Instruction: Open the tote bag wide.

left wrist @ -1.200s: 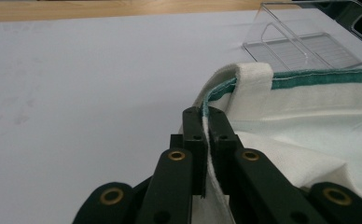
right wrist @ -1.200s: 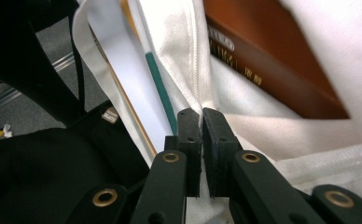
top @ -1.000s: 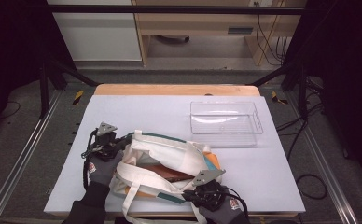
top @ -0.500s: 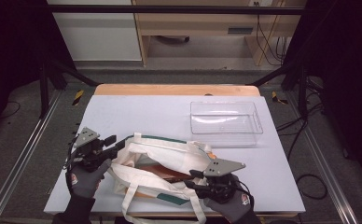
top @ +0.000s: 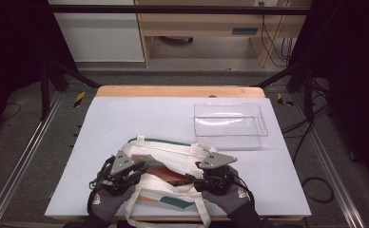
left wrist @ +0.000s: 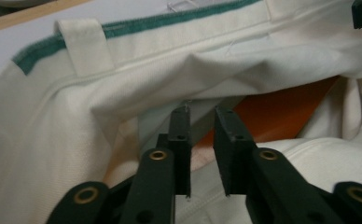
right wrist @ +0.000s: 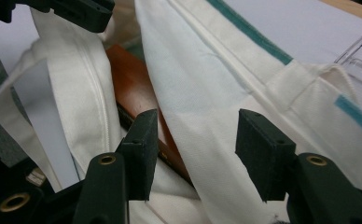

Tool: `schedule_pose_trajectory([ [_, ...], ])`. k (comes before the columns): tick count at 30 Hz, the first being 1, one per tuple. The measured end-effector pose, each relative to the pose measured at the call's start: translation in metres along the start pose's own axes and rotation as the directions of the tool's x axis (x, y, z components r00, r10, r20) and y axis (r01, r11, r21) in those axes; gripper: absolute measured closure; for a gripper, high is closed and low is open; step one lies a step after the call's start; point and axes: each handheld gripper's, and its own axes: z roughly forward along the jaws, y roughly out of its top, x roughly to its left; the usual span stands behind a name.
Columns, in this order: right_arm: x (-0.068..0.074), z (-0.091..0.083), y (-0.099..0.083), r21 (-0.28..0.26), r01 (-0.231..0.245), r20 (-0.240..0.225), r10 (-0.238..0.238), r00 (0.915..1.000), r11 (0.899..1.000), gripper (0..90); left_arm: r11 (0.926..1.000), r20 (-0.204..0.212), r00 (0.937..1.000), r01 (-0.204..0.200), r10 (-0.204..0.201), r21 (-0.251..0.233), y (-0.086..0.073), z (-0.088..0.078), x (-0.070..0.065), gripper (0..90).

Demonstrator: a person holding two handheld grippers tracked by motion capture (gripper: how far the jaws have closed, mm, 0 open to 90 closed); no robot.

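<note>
This looks like a lab set up for recording handling work, not a home or shop. A pale work table point(top: 140, 123) with a wooden edge stands inside a frame of black metal struts point(top: 54, 71), and a dark bar point(top: 173, 8) crosses overhead. Aluminium rails point(top: 16, 166) run along the grey carpeted floor on both sides, with yellow-and-black tape marks point(top: 79, 99) stuck near the table's corners. Loose cables point(top: 311, 183) trail over the floor at the right and hang by a plain wooden bench point(top: 201, 23) at the back wall. Dark curtains close off both sides
</note>
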Motion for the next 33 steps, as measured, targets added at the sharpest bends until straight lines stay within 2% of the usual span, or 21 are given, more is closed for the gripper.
schedule_pose_trajectory([
  [1,0.0,0.0,0.0,0.0,0.0,0.0,0.0,1.0,1.0,49.5,1.0,0.0,1.0,0.0,0.0,0.0,0.0,0.0,0.0,74.4],
  [2,0.003,0.006,-0.002,0.026,0.016,0.003,-0.016,0.9999,1.0,50.2,0.9999,0.009,0.9999,0.006,-0.006,0.011,-0.003,0.002,0.002,74.1],
  [6,0.007,0.017,-0.005,0.035,0.041,0.058,-0.043,0.9974,0.999,55.8,0.9997,0.021,0.9996,0.019,-0.019,0.013,-0.008,0.0,0.006,73.1],
  [9,0.007,0.022,-0.006,0.05,0.054,0.075,-0.057,0.9955,0.997,57.4,0.9997,0.021,0.9996,0.017,-0.017,0.016,-0.009,0.001,0.006,72.6],
  [11,0.007,0.027,-0.006,0.059,0.059,0.092,-0.065,0.9937,0.996,73.7,0.9995,0.02,0.9997,0.012,-0.012,0.03,-0.01,0.002,0.005,72.5],
  [12,0.006,0.027,-0.005,0.061,0.046,0.081,-0.051,0.9954,0.997,82.7,0.9995,0.022,0.9996,0.017,-0.017,0.027,-0.011,0.002,0.004,72.6],
  [13,0.006,0.027,-0.005,0.061,0.046,0.081,-0.051,0.9954,0.997,82.7,0.9995,0.022,0.9996,0.017,-0.017,0.027,-0.011,0.002,0.004,72.7],
  [15,0.003,0.024,-0.003,0.046,0.03,0.084,-0.034,0.9959,0.998,88.1,0.9994,0.026,0.9996,0.014,-0.014,0.031,-0.013,-0.001,0.003,72.8],
  [16,-0.002,0.021,0.0,0.027,0.007,0.091,-0.01,0.9958,1.0,88.6,0.9992,0.026,0.9995,0.016,-0.017,0.037,-0.017,-0.004,0.003,73.0],
  [19,-0.007,0.019,0.003,0.015,-0.017,0.103,0.015,0.9946,1.0,88.7,0.999,0.03,0.9992,0.024,-0.025,0.037,-0.021,-0.007,0.002,73.2],
  [20,-0.012,0.022,0.005,0.016,-0.032,0.124,0.029,0.9918,0.999,88.5,0.9989,0.033,0.9991,0.024,-0.025,0.039,-0.022,-0.008,0.001,73.5],
  [21,-0.012,0.022,0.005,0.016,-0.032,0.124,0.029,0.9918,0.999,88.5,0.9989,0.034,0.9992,0.021,-0.022,0.041,-0.023,-0.009,0.001,73.5],
  [22,-0.016,0.025,0.005,0.012,-0.06,0.143,0.058,0.988,0.998,88.3,0.9987,0.033,0.9992,0.021,-0.022,0.047,-0.026,-0.012,-0.001,73.8],
  [23,-0.016,0.025,0.005,0.012,-0.06,0.143,0.058,0.988,0.998,88.3,0.9987,0.033,0.9992,0.021,-0.022,0.047,-0.026,-0.012,-0.001,74.1],
  [26,-0.023,0.031,0.007,0.009,-0.098,0.171,0.095,0.9807,0.995,88.1,0.9979,0.037,0.9992,0.013,-0.016,0.064,-0.031,-0.013,-0.004,74.9],
  [33,-0.031,0.043,0.005,0.033,-0.121,0.211,0.112,0.971,0.992,88.1,0.9959,0.038,0.9992,0.01,-0.014,0.089,-0.035,-0.016,-0.007,78.9],
])
